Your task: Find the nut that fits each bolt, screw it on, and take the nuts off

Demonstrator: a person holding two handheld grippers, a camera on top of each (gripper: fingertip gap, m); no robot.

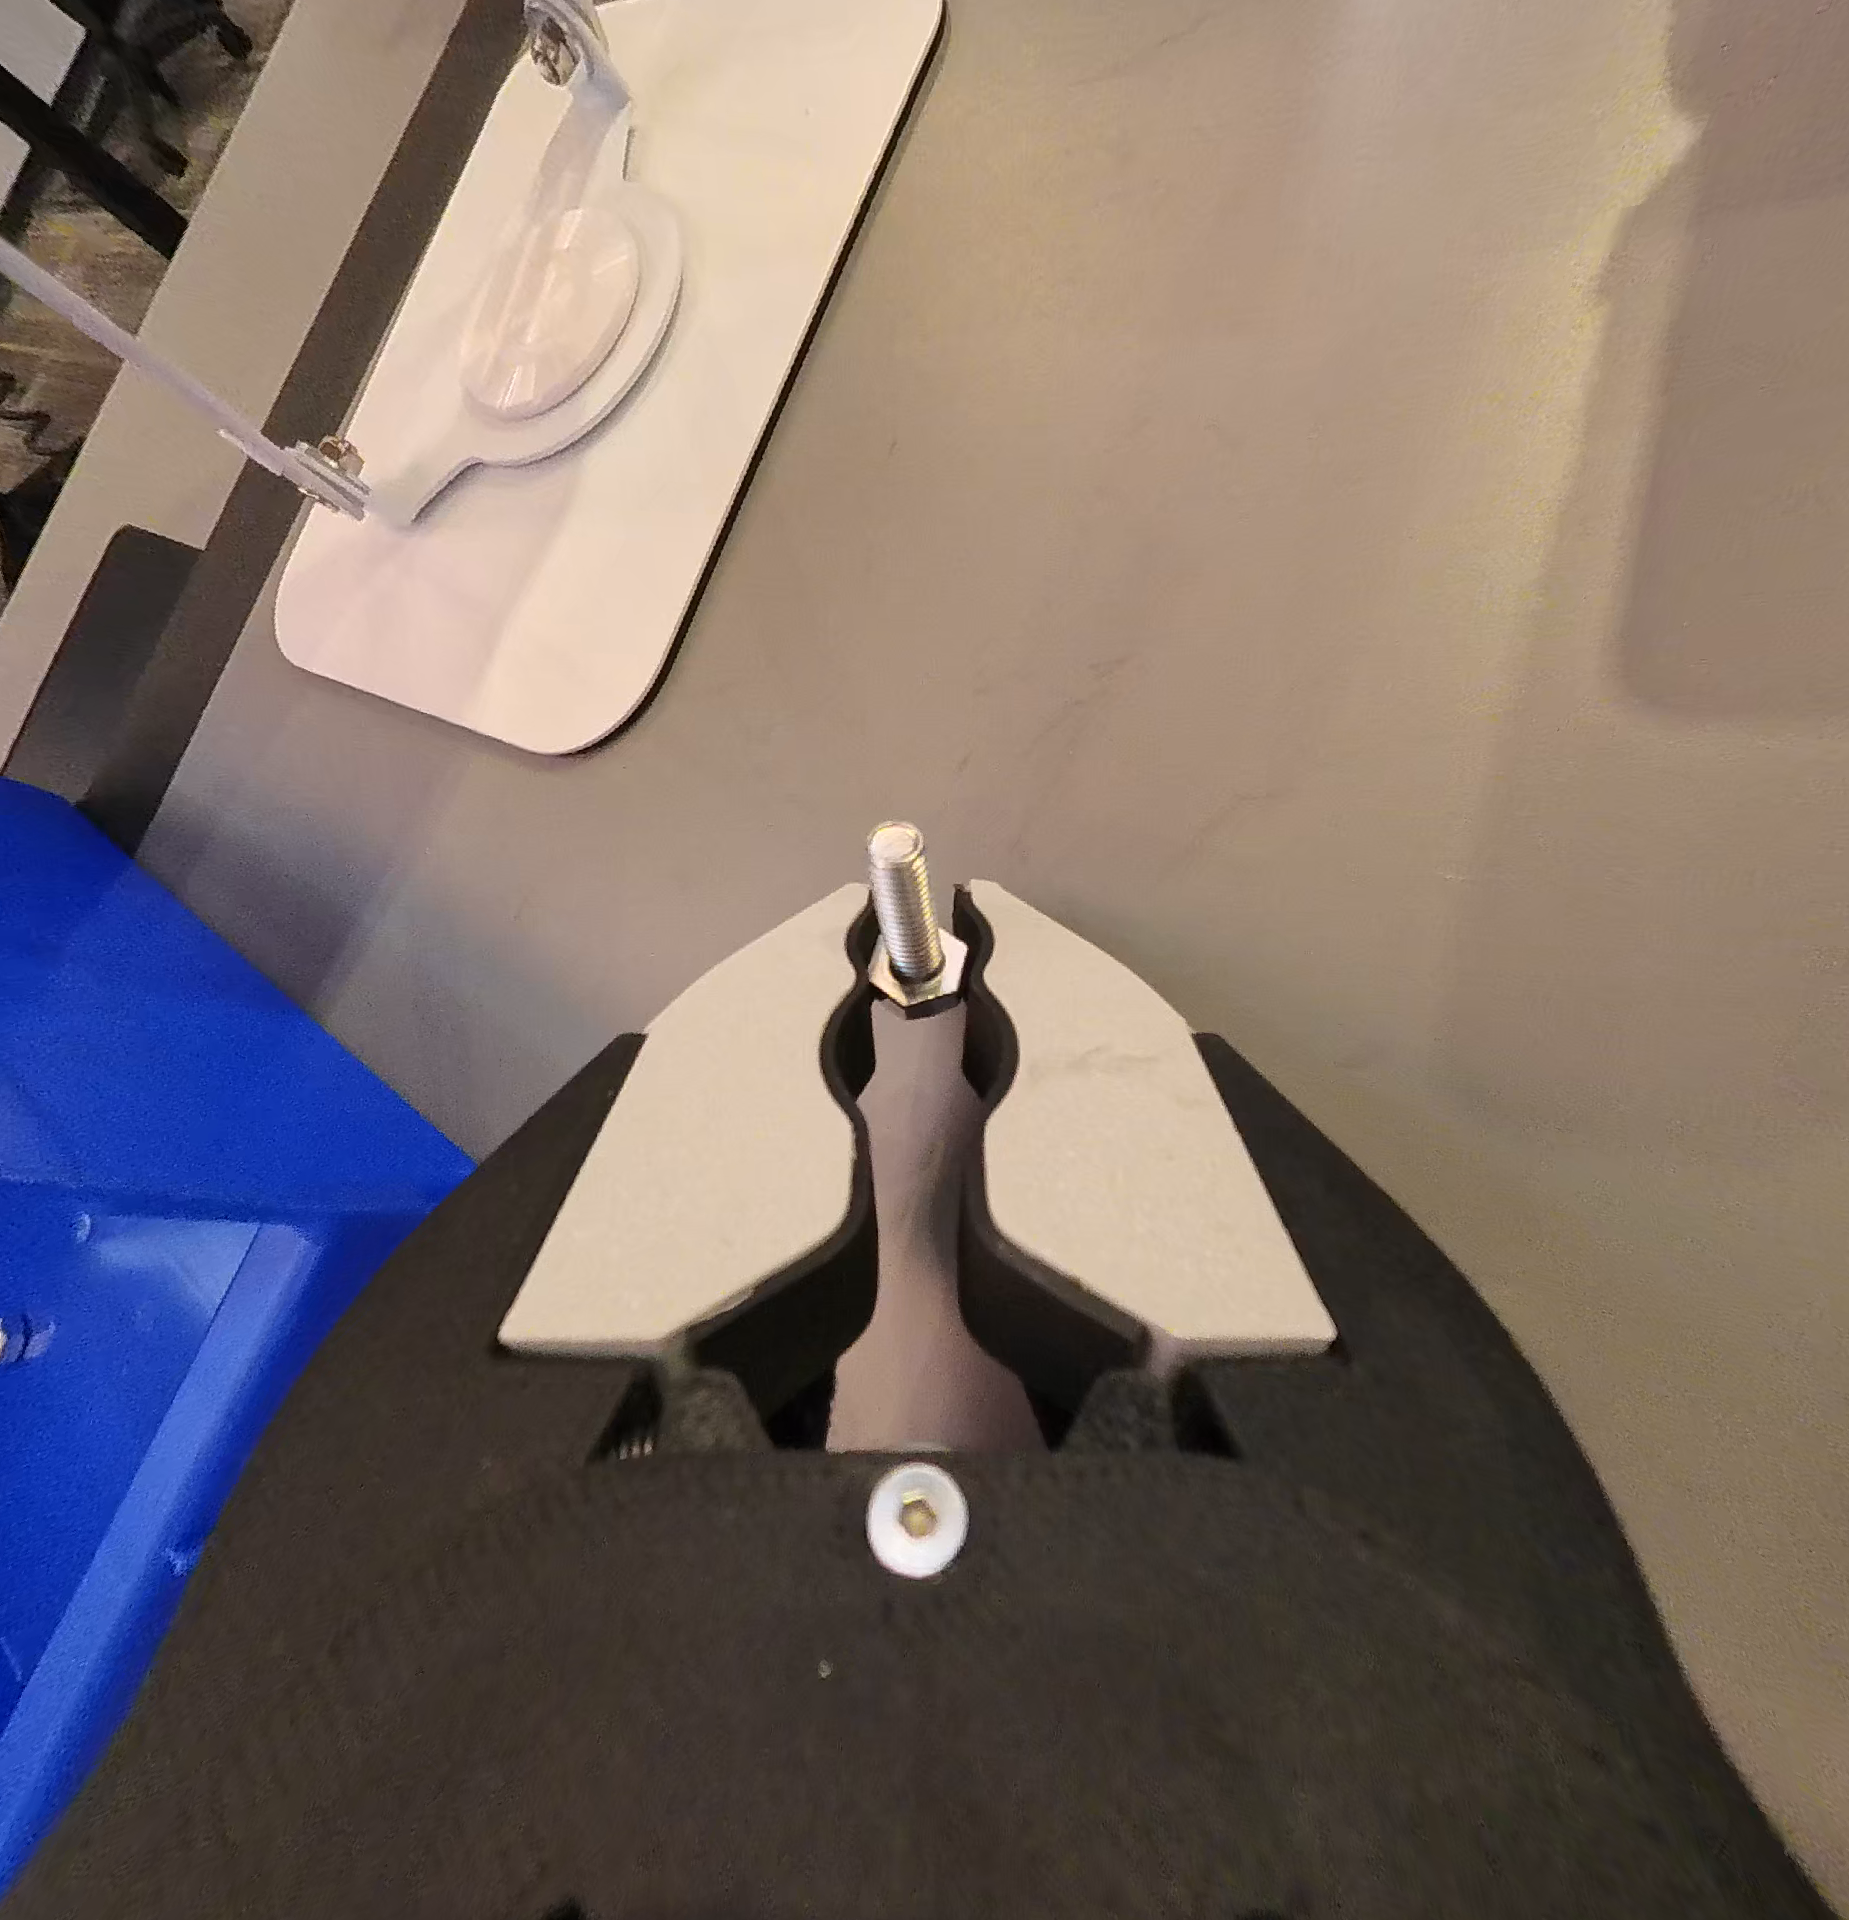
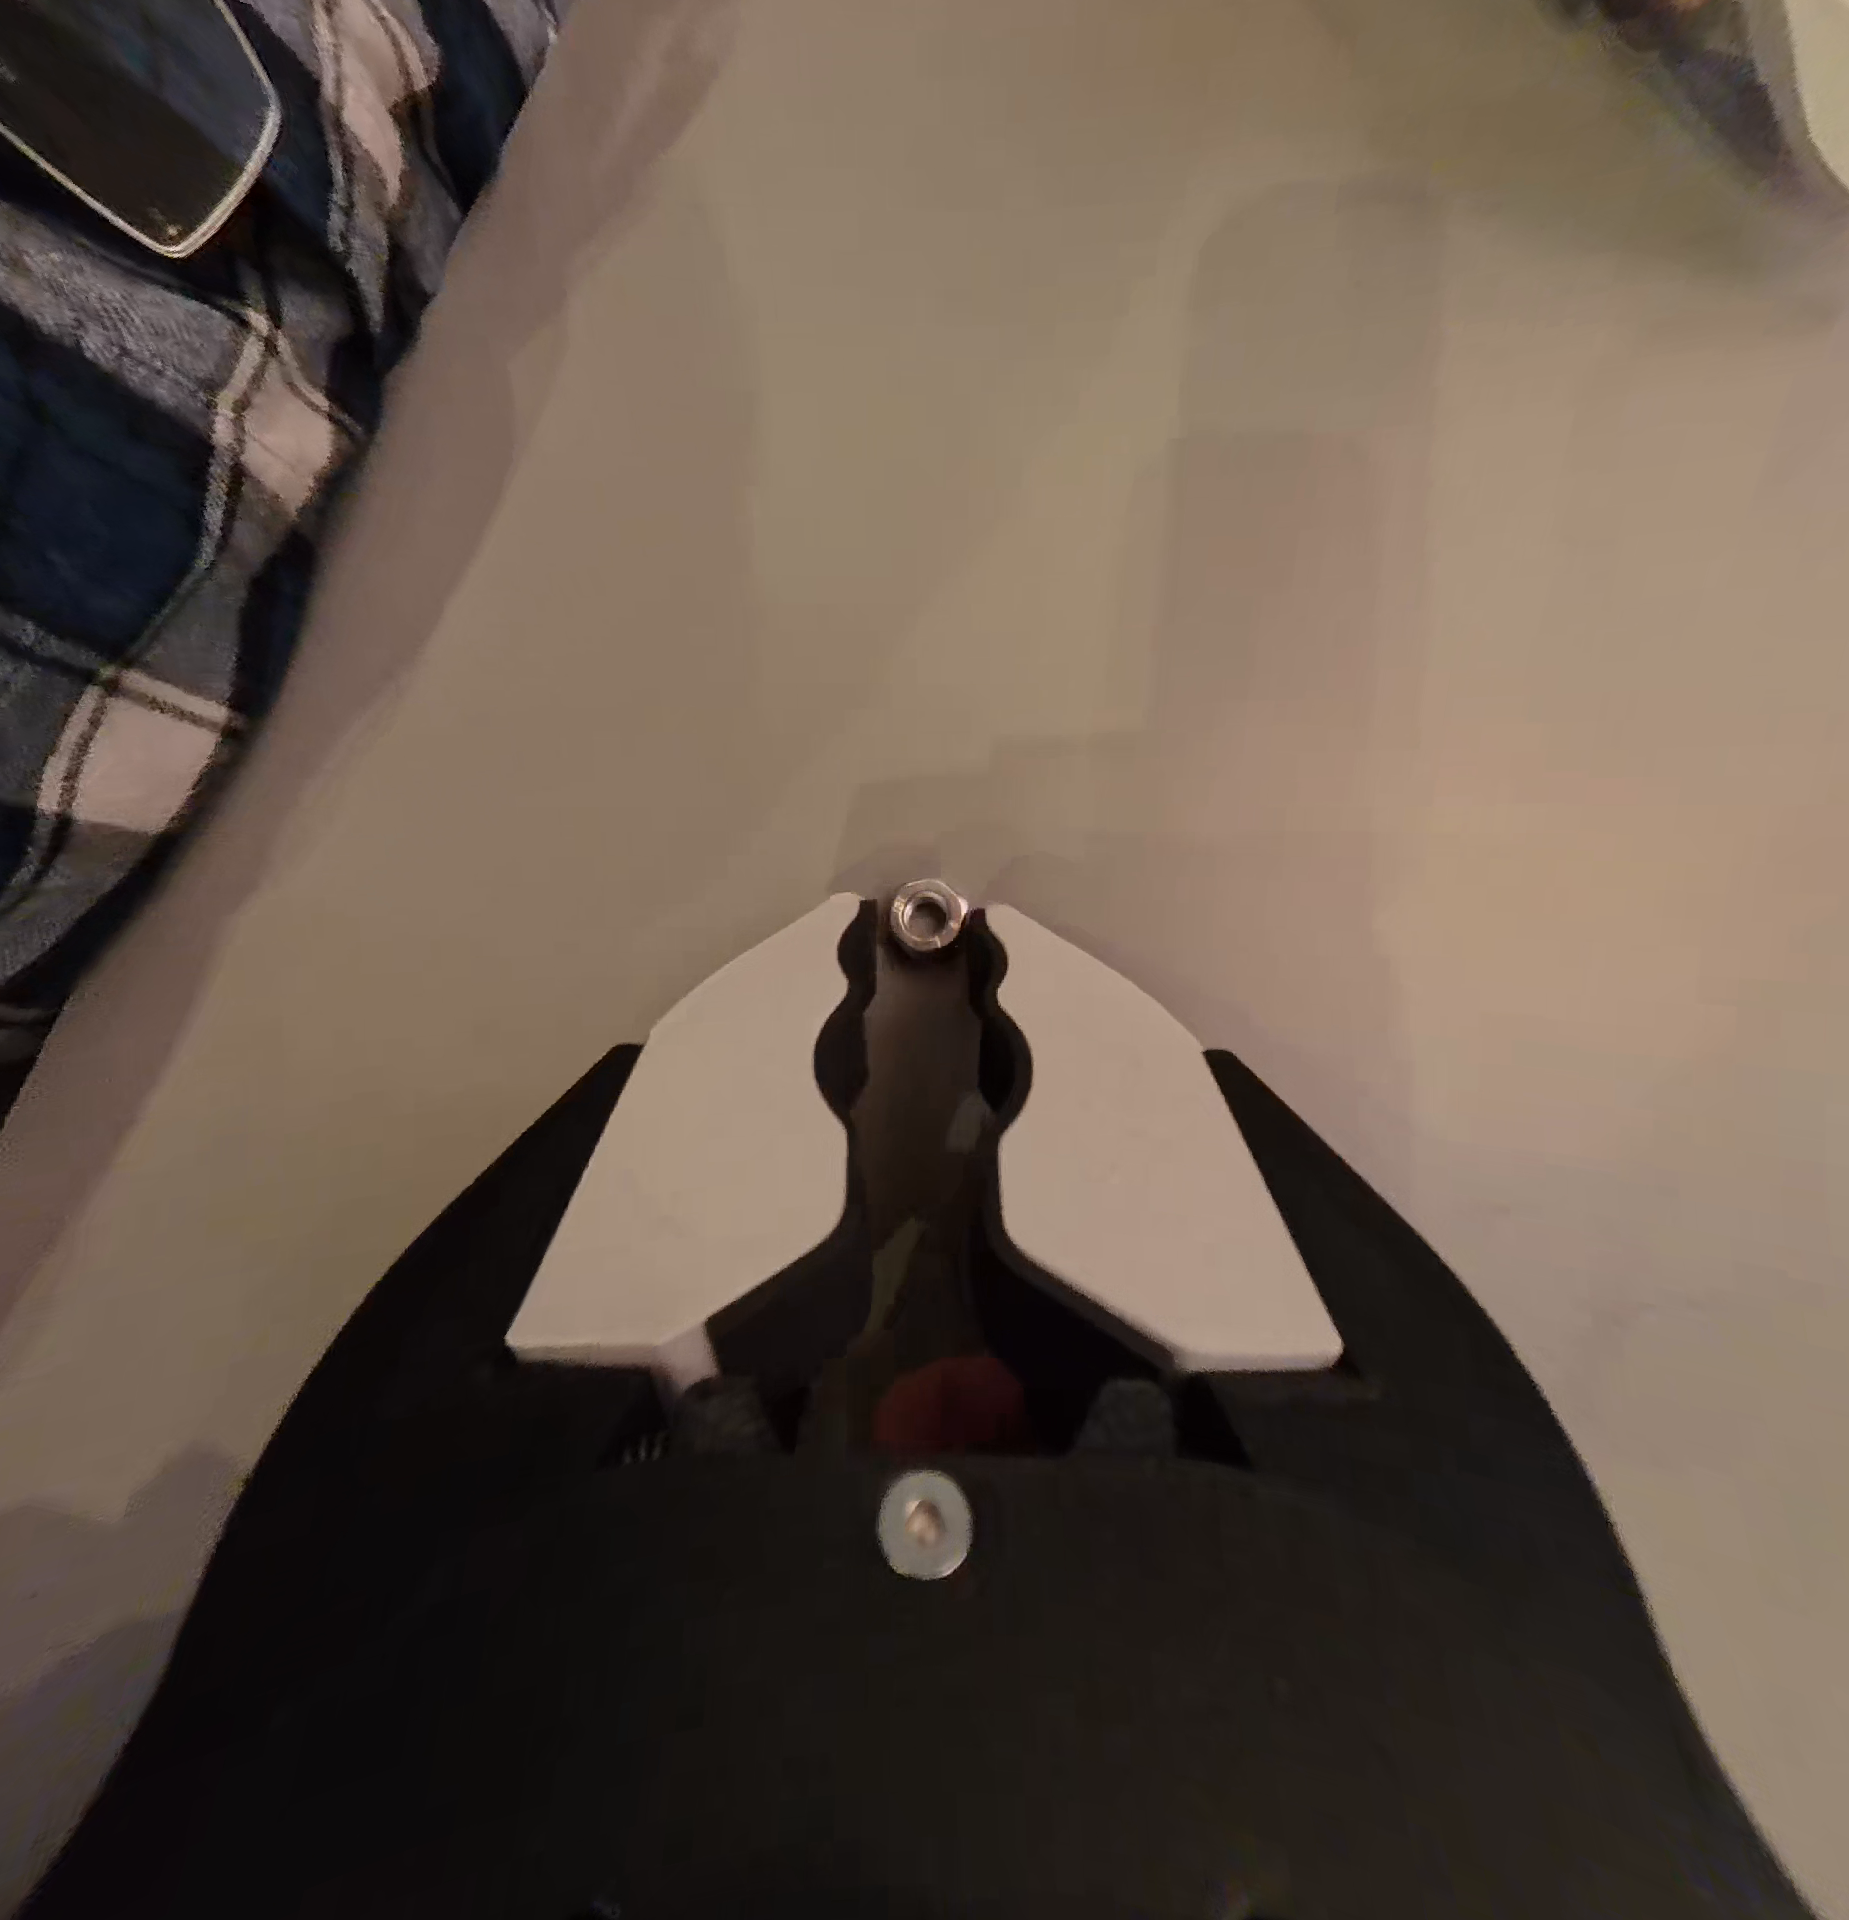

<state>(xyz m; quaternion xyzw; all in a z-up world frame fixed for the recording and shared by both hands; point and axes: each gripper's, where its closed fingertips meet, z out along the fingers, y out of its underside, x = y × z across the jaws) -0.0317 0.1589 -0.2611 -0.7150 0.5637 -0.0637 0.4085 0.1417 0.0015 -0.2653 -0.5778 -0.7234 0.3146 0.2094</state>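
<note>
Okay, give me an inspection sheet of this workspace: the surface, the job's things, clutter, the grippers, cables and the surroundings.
Surface: grey table, bare in front of both grippers.
Job's things: silver bolt, threaded end pointing forward; small silver nut; one small fastener lies in the blue bin.
Clutter: white board carrying a white stand base.
Grippers: left gripper is closed on the bolt's hex head; right gripper has the nut between its tips, down at the table.
Cables: nothing seen.
Surroundings: a person's plaid clothing beside the table edge, and a dark phone-like object.
</note>
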